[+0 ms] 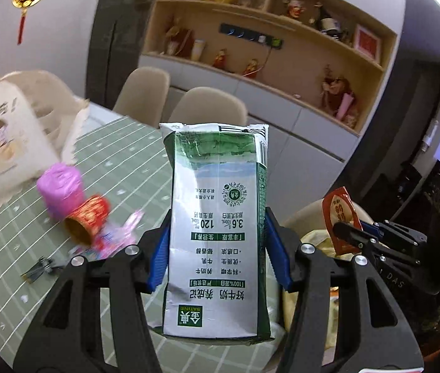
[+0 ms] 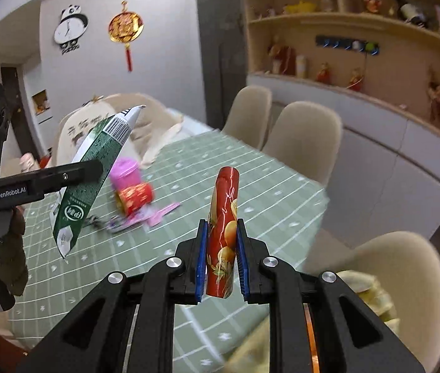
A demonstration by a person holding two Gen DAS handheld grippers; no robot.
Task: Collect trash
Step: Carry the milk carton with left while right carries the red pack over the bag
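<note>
My left gripper (image 1: 218, 248) is shut on a green and white milk carton (image 1: 216, 233), held upright above the table with its blue pads pressed on both sides. From the right wrist view the same carton (image 2: 92, 174) hangs tilted at the left. My right gripper (image 2: 221, 258) is shut on a red snack wrapper (image 2: 224, 220) with fruit printed on it; in the left wrist view that wrapper (image 1: 341, 217) and the right gripper (image 1: 353, 236) show at the right. On the green checked tablecloth (image 2: 251, 192) lie a pink cup (image 1: 61, 188), a red paper cup (image 1: 90, 219) on its side and pink wrappers (image 1: 117, 237).
A cream printed bag (image 1: 0, 133) stands at the table's left end. A small dark clip (image 1: 39, 269) lies near the front edge. Beige chairs (image 2: 307, 136) line the far side, another chair (image 2: 406, 267) sits close at right. A yellowish bag (image 2: 366, 295) lies below the grippers.
</note>
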